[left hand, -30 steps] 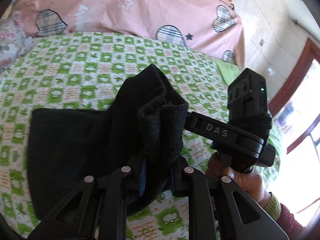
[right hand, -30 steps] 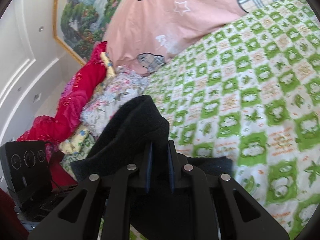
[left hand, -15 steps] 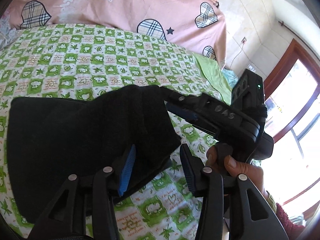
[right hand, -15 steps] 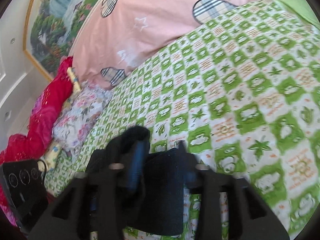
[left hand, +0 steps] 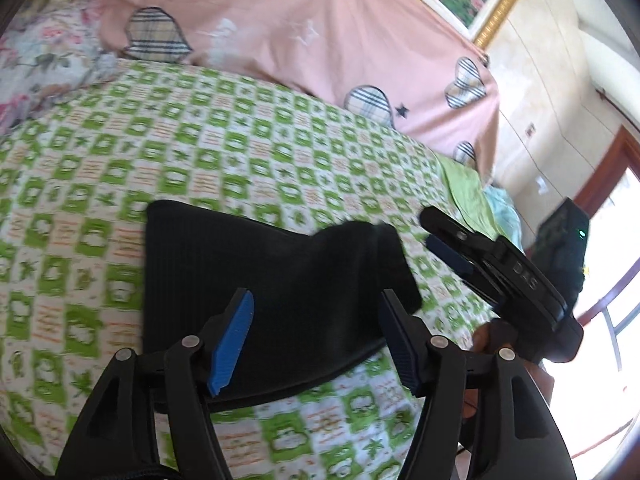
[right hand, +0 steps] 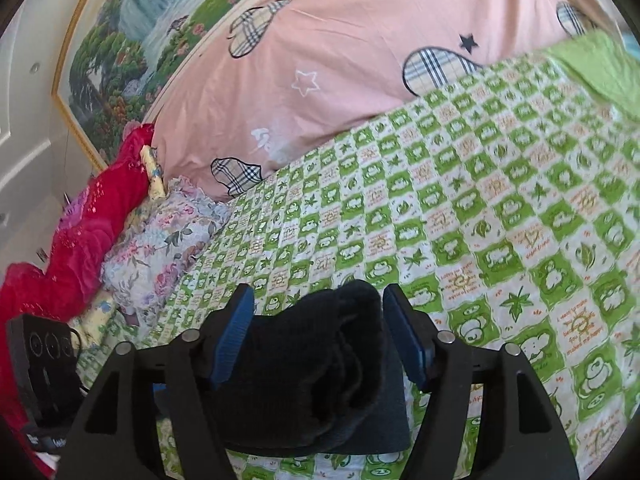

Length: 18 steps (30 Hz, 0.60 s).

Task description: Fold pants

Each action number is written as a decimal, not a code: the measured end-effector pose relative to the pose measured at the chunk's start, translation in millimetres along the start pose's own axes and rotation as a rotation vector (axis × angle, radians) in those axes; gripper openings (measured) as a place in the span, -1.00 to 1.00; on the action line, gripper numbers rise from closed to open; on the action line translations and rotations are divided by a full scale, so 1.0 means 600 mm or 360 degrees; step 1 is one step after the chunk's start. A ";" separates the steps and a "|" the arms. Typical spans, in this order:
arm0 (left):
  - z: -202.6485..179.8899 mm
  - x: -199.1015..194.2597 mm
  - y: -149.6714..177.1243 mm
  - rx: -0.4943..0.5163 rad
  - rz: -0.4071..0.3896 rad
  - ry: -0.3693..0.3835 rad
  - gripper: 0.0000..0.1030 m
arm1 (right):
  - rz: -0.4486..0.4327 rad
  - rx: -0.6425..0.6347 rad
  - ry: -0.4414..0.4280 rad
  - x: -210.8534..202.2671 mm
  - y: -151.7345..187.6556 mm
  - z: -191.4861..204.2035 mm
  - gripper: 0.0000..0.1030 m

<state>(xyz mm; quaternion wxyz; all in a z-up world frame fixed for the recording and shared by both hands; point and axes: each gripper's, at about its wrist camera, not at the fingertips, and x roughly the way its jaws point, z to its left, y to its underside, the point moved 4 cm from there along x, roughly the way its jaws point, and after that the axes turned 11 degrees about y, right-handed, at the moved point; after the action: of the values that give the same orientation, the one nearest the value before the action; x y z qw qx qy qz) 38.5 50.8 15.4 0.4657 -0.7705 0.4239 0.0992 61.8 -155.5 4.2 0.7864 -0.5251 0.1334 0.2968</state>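
Black pants (left hand: 280,292) lie folded on bed (left hand: 240,152), released. Left gripper (left hand: 316,336) and right gripper (right hand: 318,332) fingers apart, opening, touching nothing. Next probably: flatten raised corner.

Left tool (left hand: 316,312) angled downward, blue pads spread and widening, dark cloth below the gap but touched by neither pad. Right tool (right hand: 318,308) tilted less steeply, jaws likewise opening, fabric bunched loosely between them, not pinched. Hand (left hand: 486,346) wrapped round the right tool's grip, seen from the left wrist
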 end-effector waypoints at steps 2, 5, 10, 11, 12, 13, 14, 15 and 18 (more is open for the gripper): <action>0.015 -0.012 -0.004 -0.0037 -0.0024 -0.0025 0.36 | -0.0020 -0.0038 0.0043 -0.005 0.000 0.012 0.43; 0.036 -0.026 -0.006 -0.0088 -0.0044 -0.0051 0.36 | -0.0041 -0.0081 0.0076 -0.008 0.001 0.030 0.53; 0.066 -0.035 -0.009 -0.0138 -0.0060 -0.0108 0.36 | -0.0022 -0.0140 0.0153 0.001 0.015 0.043 0.54; 0.074 -0.036 -0.009 -0.0158 -0.0060 -0.0111 0.36 | -0.0010 -0.0140 0.0156 0.004 0.019 0.043 0.54; 0.078 -0.037 -0.008 -0.0170 -0.0063 -0.0115 0.36 | 0.0008 -0.0132 0.0159 0.008 0.023 0.040 0.54; 0.083 -0.037 -0.007 -0.0183 -0.0061 -0.0117 0.36 | 0.0021 -0.0121 0.0167 0.012 0.026 0.037 0.54; 0.090 -0.036 -0.006 -0.0197 -0.0052 -0.0122 0.36 | 0.0034 -0.0109 0.0177 0.014 0.031 0.034 0.54; 0.092 -0.032 -0.007 -0.0206 -0.0047 -0.0125 0.36 | 0.0047 -0.0097 0.0185 0.018 0.034 0.029 0.54; 0.104 -0.025 -0.003 -0.0240 -0.0025 -0.0139 0.36 | 0.0080 -0.0072 0.0206 0.026 0.041 0.020 0.54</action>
<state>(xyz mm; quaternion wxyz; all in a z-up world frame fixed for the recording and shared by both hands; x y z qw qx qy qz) 45.6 109.8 -9.3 0.4251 -0.8016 0.3885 0.1606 57.9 -133.0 -17.2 0.7563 -0.5573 0.1903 0.2850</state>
